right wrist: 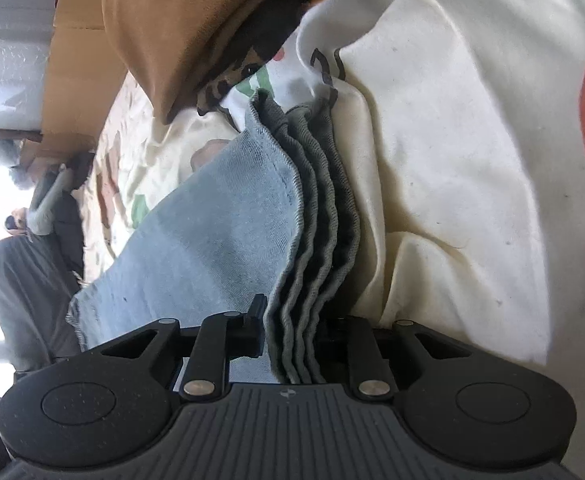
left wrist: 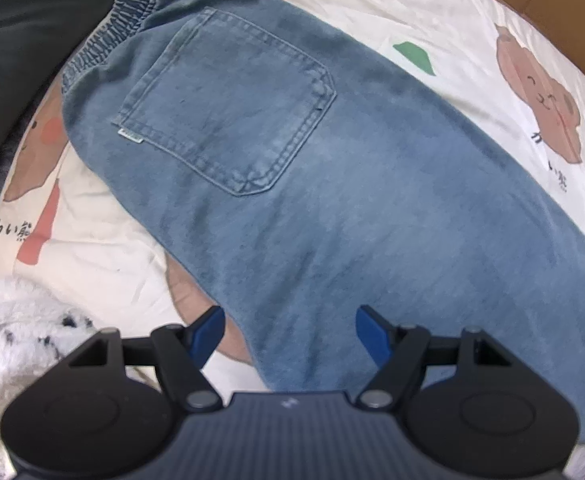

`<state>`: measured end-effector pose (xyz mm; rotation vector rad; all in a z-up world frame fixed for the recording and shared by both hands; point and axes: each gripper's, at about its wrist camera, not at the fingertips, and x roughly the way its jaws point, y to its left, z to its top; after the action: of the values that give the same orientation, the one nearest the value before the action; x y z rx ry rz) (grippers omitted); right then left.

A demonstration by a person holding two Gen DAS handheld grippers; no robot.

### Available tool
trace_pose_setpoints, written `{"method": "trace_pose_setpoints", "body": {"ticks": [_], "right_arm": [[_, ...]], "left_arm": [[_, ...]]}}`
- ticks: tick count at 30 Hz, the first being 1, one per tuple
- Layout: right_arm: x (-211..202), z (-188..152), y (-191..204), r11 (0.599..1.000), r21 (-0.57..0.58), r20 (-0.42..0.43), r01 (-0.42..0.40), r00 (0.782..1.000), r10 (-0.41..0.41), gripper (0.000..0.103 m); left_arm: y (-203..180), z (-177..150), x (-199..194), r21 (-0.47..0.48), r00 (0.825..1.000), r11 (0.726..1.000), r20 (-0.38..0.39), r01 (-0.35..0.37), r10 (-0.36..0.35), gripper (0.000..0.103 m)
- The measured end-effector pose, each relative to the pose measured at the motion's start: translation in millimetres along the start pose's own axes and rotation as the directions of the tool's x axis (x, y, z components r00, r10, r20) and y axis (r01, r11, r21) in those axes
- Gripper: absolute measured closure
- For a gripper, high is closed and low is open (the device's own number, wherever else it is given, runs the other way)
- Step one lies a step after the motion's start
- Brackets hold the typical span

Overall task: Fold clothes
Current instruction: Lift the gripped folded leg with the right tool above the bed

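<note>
Blue jeans (left wrist: pixel 332 184) spread flat on a cream bear-print bedsheet (left wrist: pixel 472 52), back pocket (left wrist: pixel 228 112) and elastic waistband (left wrist: pixel 108 36) ahead of the jaws. Left gripper (left wrist: pixel 290 332) wide open, holding nothing, poised over the denim with blue pads (left wrist: pixel 208 332) apart. Right gripper (right wrist: pixel 292 332) closed on stacked jeans hems (right wrist: pixel 312 240), several wavy layers running straight out between the jaws.

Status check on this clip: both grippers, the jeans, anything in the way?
Left gripper open, hovering over jeans laid flat on bedsheet. Right gripper shut on stacked hem layers. Fluffy white item beside jeans, not blocking.
</note>
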<state>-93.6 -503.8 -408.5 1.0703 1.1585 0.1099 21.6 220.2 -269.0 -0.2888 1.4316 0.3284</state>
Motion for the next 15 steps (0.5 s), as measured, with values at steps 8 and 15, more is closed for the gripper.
{"method": "trace_pose_setpoints", "body": {"ticks": [8, 15], "right_arm": [[5, -7, 59, 0.947, -0.263, -0.015, 0.183, 0.981, -0.194, 0.094], [-40, -4, 112, 0.914, -0.352, 0.036, 0.201, 0.979, -0.201, 0.095]], "left_arm": [[-5, 0, 16, -0.012, 1.000, 1.000, -0.004, 0.008, -0.008, 0.028], [-11, -5, 20, -0.020, 1.000, 1.000, 0.012, 0.024, -0.023, 0.028]]}}
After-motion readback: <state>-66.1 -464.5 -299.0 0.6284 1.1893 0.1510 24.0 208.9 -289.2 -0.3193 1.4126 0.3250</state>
